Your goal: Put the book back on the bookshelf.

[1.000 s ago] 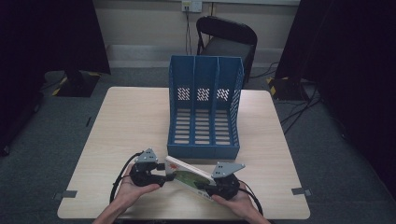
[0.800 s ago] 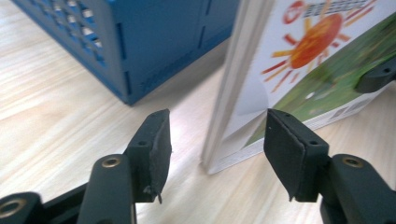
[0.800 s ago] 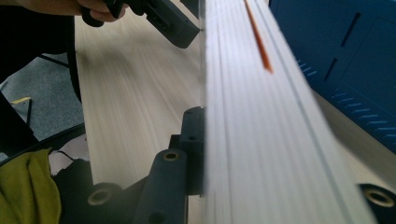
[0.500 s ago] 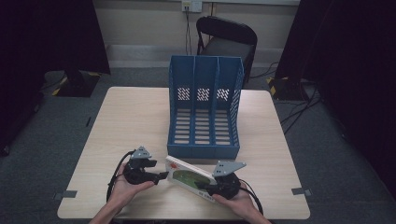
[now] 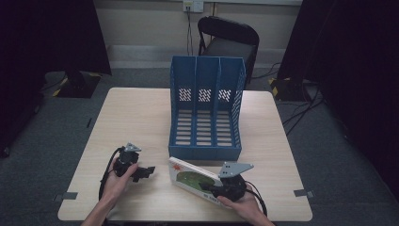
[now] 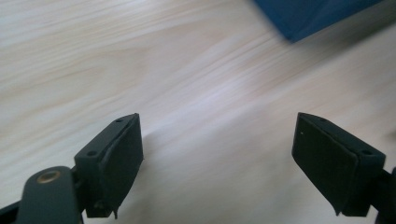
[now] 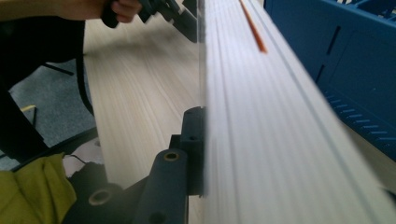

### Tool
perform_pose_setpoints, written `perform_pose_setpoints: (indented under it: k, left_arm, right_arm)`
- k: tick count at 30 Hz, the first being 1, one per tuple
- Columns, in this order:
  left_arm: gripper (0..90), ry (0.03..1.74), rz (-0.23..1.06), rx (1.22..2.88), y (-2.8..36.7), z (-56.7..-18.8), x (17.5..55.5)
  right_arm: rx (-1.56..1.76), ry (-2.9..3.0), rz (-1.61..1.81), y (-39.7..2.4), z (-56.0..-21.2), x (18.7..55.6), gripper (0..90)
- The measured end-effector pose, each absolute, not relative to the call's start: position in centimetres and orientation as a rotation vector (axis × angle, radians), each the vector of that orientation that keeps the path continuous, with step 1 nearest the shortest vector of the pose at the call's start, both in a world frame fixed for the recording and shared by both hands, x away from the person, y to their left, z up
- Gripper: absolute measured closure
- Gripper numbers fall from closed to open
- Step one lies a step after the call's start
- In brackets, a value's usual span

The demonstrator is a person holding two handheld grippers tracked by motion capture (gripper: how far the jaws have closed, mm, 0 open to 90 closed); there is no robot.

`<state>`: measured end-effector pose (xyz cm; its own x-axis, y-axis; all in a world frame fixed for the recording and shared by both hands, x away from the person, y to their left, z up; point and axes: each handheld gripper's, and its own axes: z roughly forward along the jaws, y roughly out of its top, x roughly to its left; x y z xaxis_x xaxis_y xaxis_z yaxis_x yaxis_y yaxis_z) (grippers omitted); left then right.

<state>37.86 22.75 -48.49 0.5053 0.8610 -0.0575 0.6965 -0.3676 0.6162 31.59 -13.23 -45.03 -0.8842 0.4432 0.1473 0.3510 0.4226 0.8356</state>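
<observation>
Jaws of the left gripper (image 6: 219,168) spread wide, nothing between them, bare tabletop (image 6: 187,70) under them in the left gripper view; a blurred blue corner of the file rack (image 6: 308,16) sits top right. High view: left gripper (image 5: 143,172) low over the tabletop (image 5: 136,117) at front left, pointing right toward the book, well short of it. Left hand (image 5: 117,176) wraps the body from behind, forearm coming in from the bottom edge and angled slightly right, black cable looped beside the wrist.

Right gripper (image 5: 211,189) jaws pinch the book (image 5: 195,178) at its near right end. Right gripper view: one black jaw pressed flat against the book's left face (image 7: 280,140), the page edges running away up the frame; far jaw hidden behind the book. Right hand (image 5: 240,200) grips from behind at front right, forearm entering from the bottom edge, grey three-cornered plate on top.

Book is white with a green and orange cover, tilted, lying diagonally at front centre, its far left corner just in front of the rack's front left corner; cannot tell if that corner touches the tabletop. Blue three-slot file rack (image 5: 205,108) stands at tabletop centre, slots empty, opening up and toward the person. Left hand (image 7: 119,9) and its gripper show far off, top left of the right gripper view. Black chair (image 5: 228,40) behind the tabletop.
</observation>
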Motion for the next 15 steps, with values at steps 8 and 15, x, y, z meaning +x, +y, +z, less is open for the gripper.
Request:
perform_pose_setpoints:
  k: [8,15]
  left_arm:
    - [13.9,1.296,0.458,2.141,23.4,-49.4,38.3]
    - [0.0,1.291,0.505,2.072,23.8,-50.5,38.4]
  right_arm:
    - [0.717,2.553,1.494,-13.6,-44.7,31.4,76.7]
    - [0.726,2.554,1.487,-13.8,-44.2,31.3,76.7]
